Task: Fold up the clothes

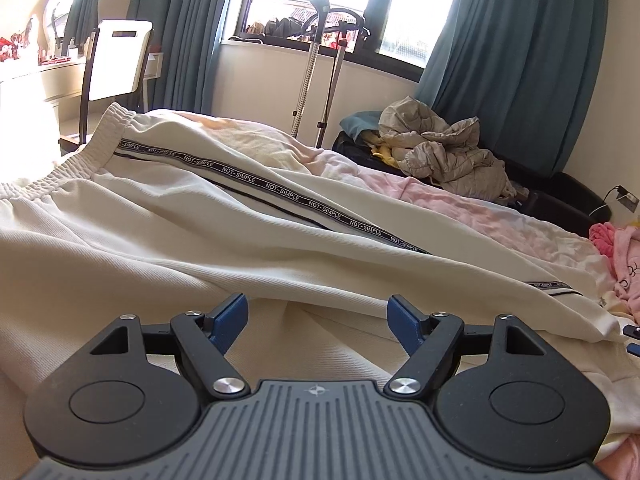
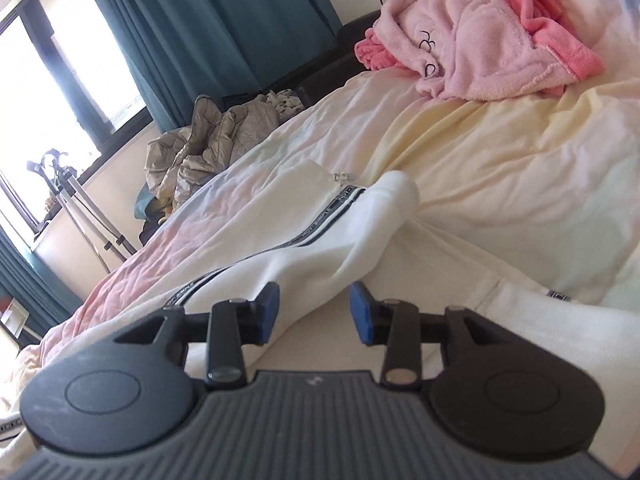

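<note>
So both tongs are hovering low over the bed with nothing in them: left tongs spread wide, right tongs open a bit narrower. Right under them are the white track pants, spread flat on the bed sheet, I'd guess so the legs can be lined up for a fold. Long axis runs waistband far left to cuffs on the right. Farther off on the bed there's a pink fleece robe.
</note>
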Demonstrator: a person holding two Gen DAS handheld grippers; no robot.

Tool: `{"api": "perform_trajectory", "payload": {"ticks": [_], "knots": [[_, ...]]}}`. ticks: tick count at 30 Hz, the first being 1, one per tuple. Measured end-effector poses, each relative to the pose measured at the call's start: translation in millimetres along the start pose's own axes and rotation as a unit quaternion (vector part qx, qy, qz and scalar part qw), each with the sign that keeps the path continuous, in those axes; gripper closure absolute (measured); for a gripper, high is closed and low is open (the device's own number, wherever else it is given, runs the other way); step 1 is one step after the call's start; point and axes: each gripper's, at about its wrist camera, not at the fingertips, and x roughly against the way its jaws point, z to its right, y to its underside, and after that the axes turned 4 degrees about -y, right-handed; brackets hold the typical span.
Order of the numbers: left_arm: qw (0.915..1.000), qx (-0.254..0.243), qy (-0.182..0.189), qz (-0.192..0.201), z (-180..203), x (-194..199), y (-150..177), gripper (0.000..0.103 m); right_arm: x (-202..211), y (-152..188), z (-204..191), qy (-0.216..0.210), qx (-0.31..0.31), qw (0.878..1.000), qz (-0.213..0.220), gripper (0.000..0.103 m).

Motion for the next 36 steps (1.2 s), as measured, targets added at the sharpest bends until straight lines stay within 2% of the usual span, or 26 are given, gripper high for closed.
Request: {"api": "perform_trajectory", "payload": {"ticks": [6, 12, 14, 18, 21, 22, 26, 29, 36], "knots": [[0.9998, 0.018, 0.000, 0.003, -17.3, 22.3, -4.4, 0.019, 34.7, 11.2, -30.1, -0.012, 0.036, 0.998, -0.044, 0.061], [0.9992, 0.024, -0.021, -0.023, -21.8, 13.1, 1.3, 0.014, 49.5, 16.4, -52.8, -0.014, 0.080, 0.995, -0.051, 0.060], [0.9993, 0.010, -0.027, -0.021, -15.7, 1.9, 4.8, 0.013, 51.3, 20.6, -59.1, -0.016, 0.093, 0.994, -0.055, 0.060], [0.9981, -0.052, -0.031, -0.010, 7.2, -23.7, 18.0, 0.008, 52.9, 31.1, -76.8, -0.018, 0.148, 0.987, -0.062, 0.059], [0.9959, -0.088, -0.018, -0.017, 20.2, -37.0, 37.8, 0.005, 49.3, 35.9, -84.1, -0.023, 0.174, 0.982, -0.067, 0.057], [0.9955, -0.092, -0.008, -0.019, 22.3, -39.9, 44.6, 0.000, 47.5, 37.2, -85.2, -0.024, 0.179, 0.981, -0.069, 0.057], [0.9918, -0.127, -0.010, 0.006, 31.3, -44.4, 76.3, 0.000, 40.3, 39.4, -84.3, -0.020, 0.185, 0.980, -0.075, 0.057], [0.9935, -0.113, -0.012, 0.013, 29.4, -43.1, 80.7, 0.000, 36.5, 39.7, -80.7, -0.019, 0.181, 0.980, -0.077, 0.057], [0.9922, -0.122, -0.015, 0.022, 31.3, -43.4, 84.5, 0.000, 35.1, 38.3, -72.8, -0.020, 0.168, 0.983, -0.077, 0.057]]}}
